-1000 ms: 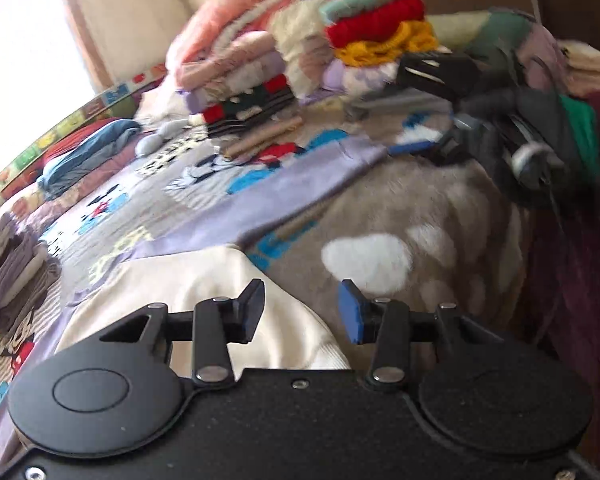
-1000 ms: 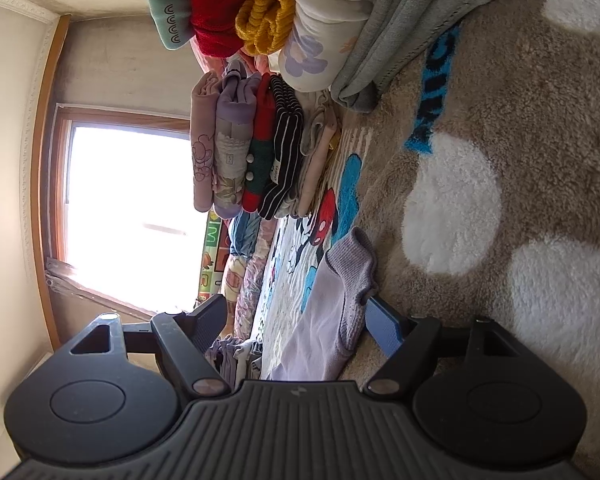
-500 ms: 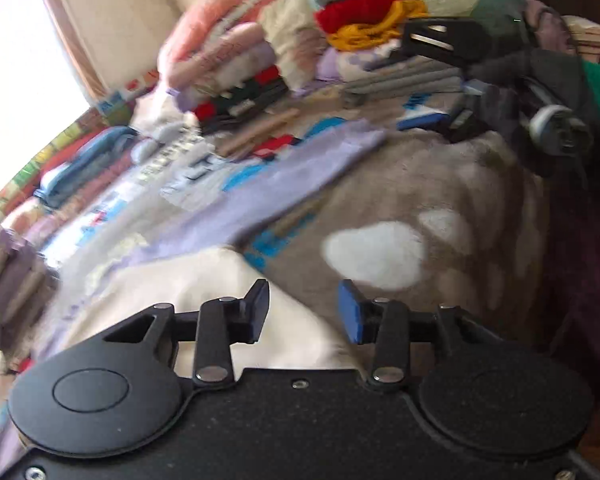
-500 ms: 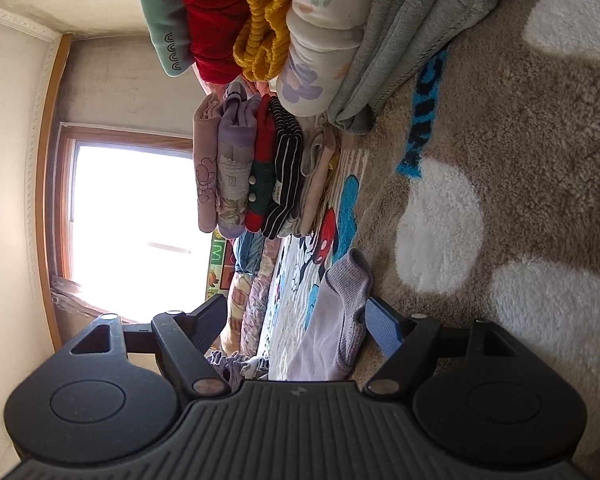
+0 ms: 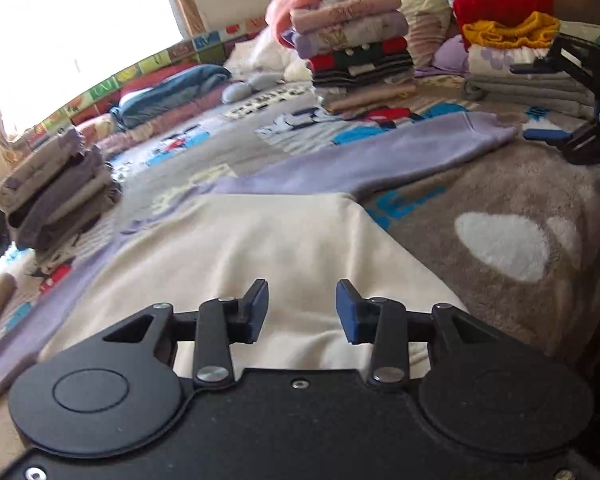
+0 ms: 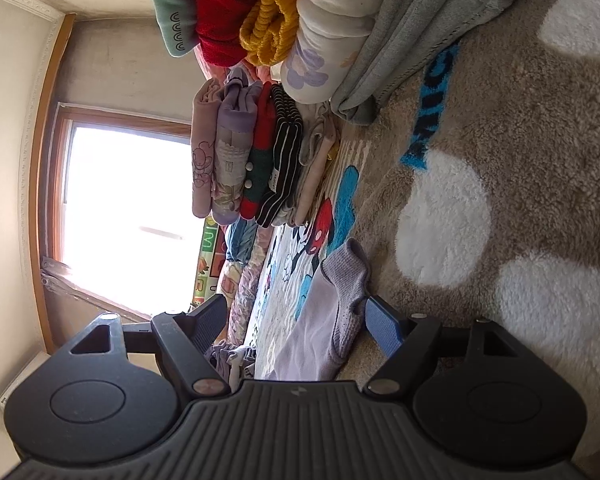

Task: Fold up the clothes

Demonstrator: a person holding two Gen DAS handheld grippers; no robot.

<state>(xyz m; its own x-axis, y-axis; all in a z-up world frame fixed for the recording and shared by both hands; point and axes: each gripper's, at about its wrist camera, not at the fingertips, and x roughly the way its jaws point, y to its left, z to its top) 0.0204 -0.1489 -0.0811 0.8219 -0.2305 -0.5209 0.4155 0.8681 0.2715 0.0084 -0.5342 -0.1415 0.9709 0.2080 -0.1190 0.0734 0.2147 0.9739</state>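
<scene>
The left wrist view sits low over the bed, upright, facing across the spread-out cream and lilac garment (image 5: 284, 236) toward the bright window (image 5: 72, 32), with the two-finger left gripper (image 5: 298, 306) filling its lower edge. The right wrist view is rolled on its side, close above the fluffy brown blanket with white spots (image 6: 520, 168), also facing the window (image 6: 128, 208). Both views share the lilac ribbed sleeve cuff (image 5: 488, 130) (image 6: 350, 276), the tall stack of folded pink, lilac, red and striped clothes (image 5: 360, 52) (image 6: 252, 160), and the second stack topped by mint, red and mustard knits (image 5: 504, 12) (image 6: 236, 12). The left view also catches the right gripper (image 5: 556, 100) at its right edge.
</scene>
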